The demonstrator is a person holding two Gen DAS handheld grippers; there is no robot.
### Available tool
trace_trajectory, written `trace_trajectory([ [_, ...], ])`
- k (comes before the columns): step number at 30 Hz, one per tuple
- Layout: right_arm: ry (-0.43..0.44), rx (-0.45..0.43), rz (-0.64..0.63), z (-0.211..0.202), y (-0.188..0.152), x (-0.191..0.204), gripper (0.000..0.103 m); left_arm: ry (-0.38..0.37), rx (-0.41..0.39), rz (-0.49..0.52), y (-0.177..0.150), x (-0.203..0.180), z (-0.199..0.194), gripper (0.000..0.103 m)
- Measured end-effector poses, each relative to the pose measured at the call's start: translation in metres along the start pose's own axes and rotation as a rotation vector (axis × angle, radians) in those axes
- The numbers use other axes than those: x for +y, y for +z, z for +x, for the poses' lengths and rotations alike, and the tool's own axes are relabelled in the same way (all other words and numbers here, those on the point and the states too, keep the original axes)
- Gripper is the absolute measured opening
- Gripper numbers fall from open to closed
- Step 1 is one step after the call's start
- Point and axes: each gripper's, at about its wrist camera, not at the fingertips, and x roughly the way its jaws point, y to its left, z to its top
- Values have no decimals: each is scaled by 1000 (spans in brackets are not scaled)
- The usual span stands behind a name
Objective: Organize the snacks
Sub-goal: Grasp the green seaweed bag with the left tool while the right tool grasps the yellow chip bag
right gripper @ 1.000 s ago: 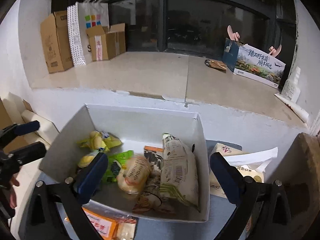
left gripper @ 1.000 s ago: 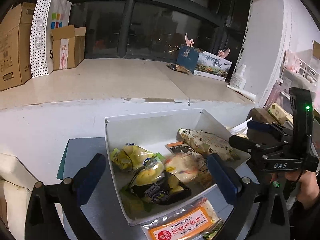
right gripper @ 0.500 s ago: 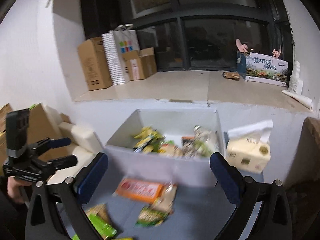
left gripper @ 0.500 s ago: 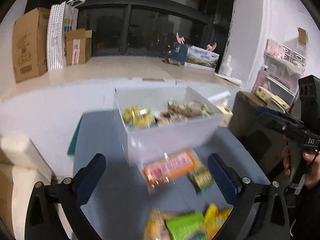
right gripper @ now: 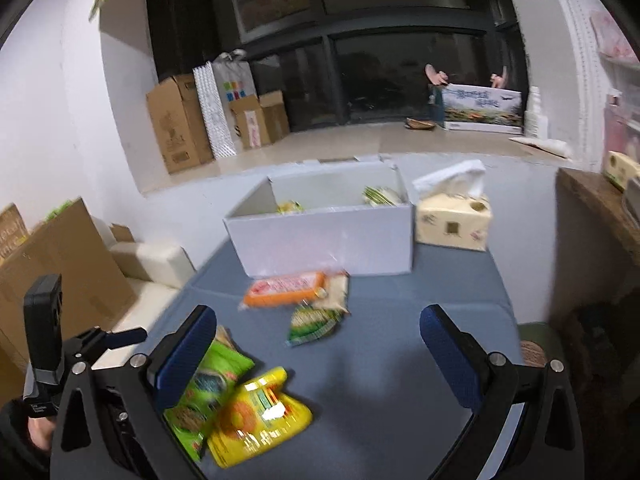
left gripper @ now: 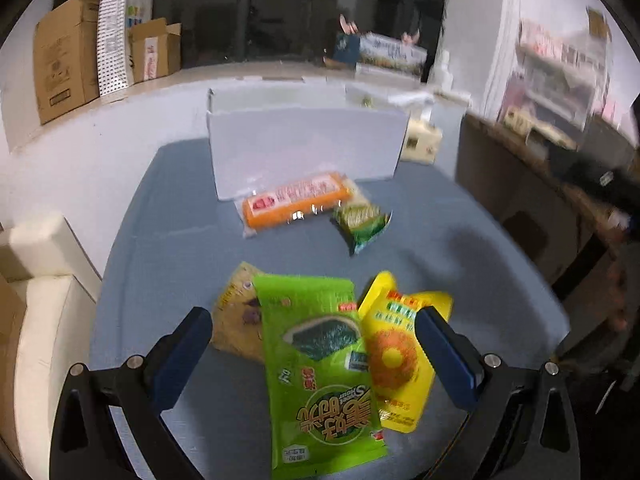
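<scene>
Left wrist view: your left tongs [left gripper: 312, 344] gape wide, empty, above the green seaweed pack [left gripper: 320, 364] on the desk [left gripper: 168, 248]; white box [left gripper: 304, 148] at 12 o'clock. Right tongs [right gripper: 320, 348] also wide, empty; yellow pack [right gripper: 256, 416] at 7 o'clock.

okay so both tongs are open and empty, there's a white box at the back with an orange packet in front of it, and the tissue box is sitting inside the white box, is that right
Not quite. The tissue box stands outside the white box, beside its right wall on the blue mat, as the right wrist view shows. The rest holds: the left tongs and right tongs are open and empty, and the orange packet lies in front of the box.
</scene>
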Motion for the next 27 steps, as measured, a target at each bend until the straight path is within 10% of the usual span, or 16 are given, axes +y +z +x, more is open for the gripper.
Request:
trace_trajectory([
  [7, -40, 14, -3, -4, -11, -1, 103, 39, 109, 39, -25, -8, 39, 103],
  [9, -45, 22, -11, -4, -13, 0, 103, 22, 102, 48, -28, -5, 41, 76],
  [12, -36, 34, -22, 0, -14, 3, 103, -7, 108, 24, -28, 6, 41, 68],
  [27, 136, 363, -427, 95, -73, 81, 103, 1, -167, -69, 4, 71, -76, 66],
])
